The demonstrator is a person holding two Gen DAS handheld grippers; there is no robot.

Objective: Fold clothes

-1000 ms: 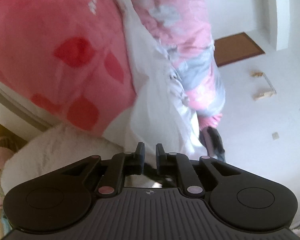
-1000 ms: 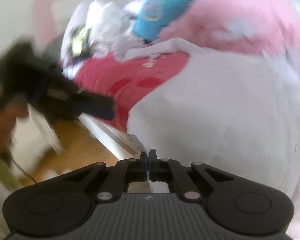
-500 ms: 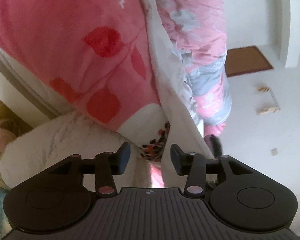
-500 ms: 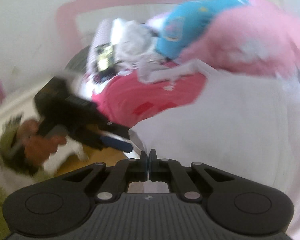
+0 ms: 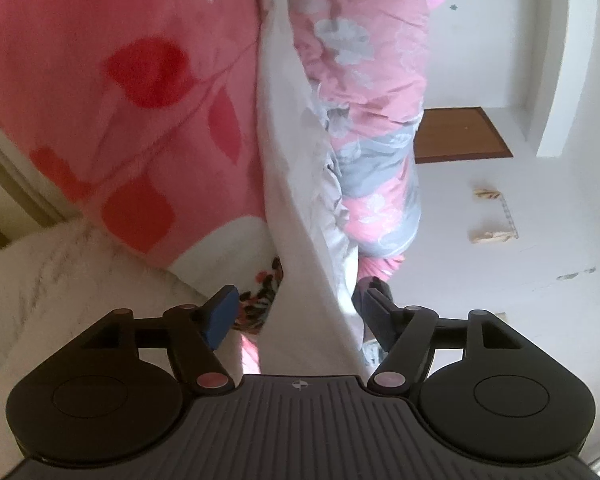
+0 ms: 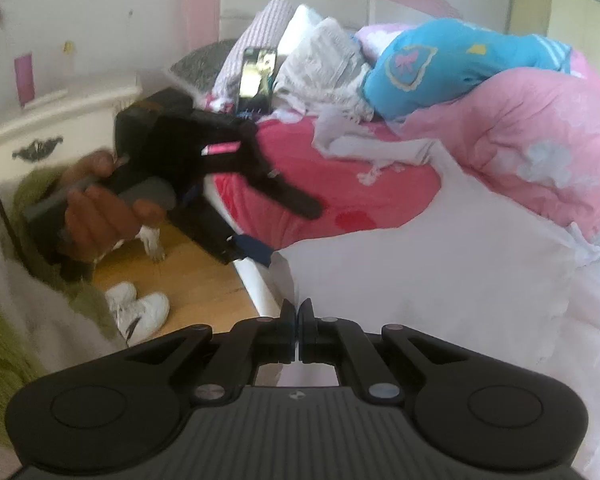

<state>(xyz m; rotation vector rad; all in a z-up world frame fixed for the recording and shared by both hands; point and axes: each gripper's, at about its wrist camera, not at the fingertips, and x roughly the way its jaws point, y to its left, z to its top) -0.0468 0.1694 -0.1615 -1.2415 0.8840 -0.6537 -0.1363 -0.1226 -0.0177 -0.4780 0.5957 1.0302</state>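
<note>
Room: a bedroom with white walls; the bed (image 6: 260, 280) carries a red-leaf pink blanket (image 5: 120, 80), a floral pink quilt (image 6: 540, 140) and a blue garment (image 6: 460, 60) piled at the far side.
Floor: wooden boards at left, with a pair of white shoes (image 6: 140, 312).
Task thing: the white garment (image 6: 440, 280) lies spread over the near right of the bed; in the left wrist view it hangs as a long white fold down to the camera.
Left tool (image 5: 296, 316): I see its jaws opening, with the white fold between them but the pads clear of the cloth.
Right tool (image 6: 298, 320): closed tight; I judge it pinches the garment's near edge, though the cloth at the tips is hard to make out.
My left hand (image 6: 96, 216): wrapped around the left tool's handle, at the left over the floor.
Step in hand: I judge this a regrasp by the left tool.
Doing it well: I would keep the right pinch firm, take a fresh corner well apart from it, and draw the edge taut before folding.
</note>
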